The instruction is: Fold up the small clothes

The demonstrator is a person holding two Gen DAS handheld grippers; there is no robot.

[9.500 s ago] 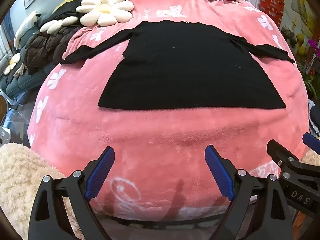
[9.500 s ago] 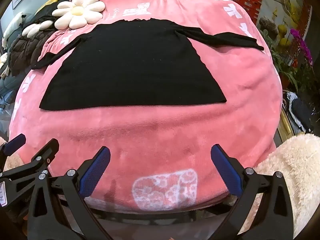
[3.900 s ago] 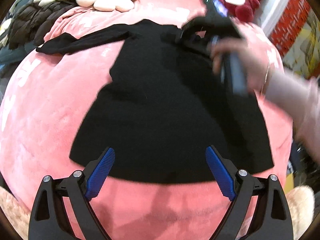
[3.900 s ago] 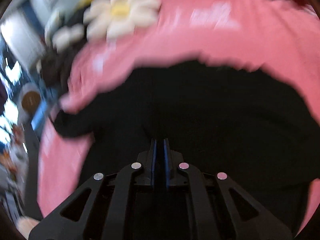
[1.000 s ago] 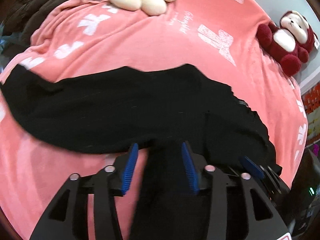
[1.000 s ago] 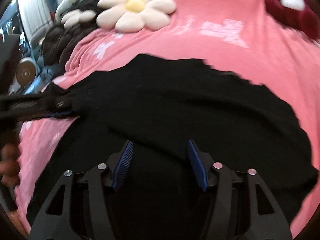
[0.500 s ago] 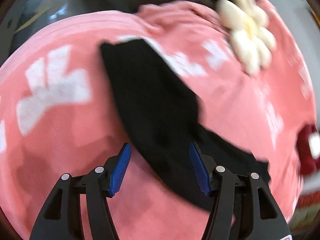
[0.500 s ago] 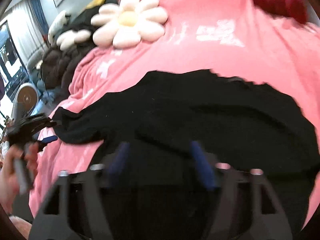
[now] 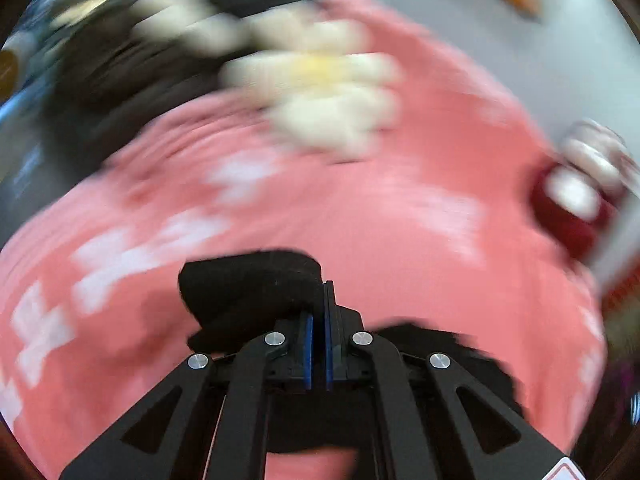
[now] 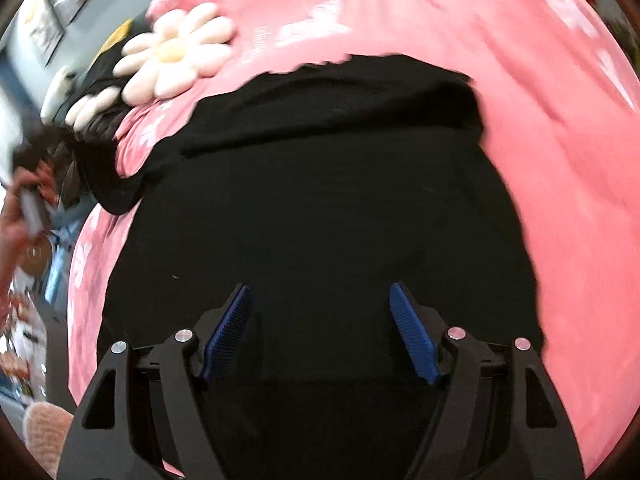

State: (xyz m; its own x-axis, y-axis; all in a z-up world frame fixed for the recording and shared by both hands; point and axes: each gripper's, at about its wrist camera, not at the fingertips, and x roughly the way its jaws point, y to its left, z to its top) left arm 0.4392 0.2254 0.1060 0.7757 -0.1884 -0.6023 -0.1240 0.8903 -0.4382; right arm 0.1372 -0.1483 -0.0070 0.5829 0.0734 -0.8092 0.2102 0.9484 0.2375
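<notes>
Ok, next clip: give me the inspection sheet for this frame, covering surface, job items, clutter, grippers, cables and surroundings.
Surface: pink plush blanket with white prints, covering a rounded bed.
Job's things: black long-sleeved top spread on the blanket; one sleeve bunched at the left gripper.
Clutter: cream daisy-shaped cushion; dark red plush toy, blurred; dark brown quilted item at the blanket's edge.
Grippers: left gripper shut on the sleeve; right gripper open above the top's body.
Cables: nothing seen.
Surroundings: grey wall with framed pictures; left view heavily motion-blurred.
</notes>
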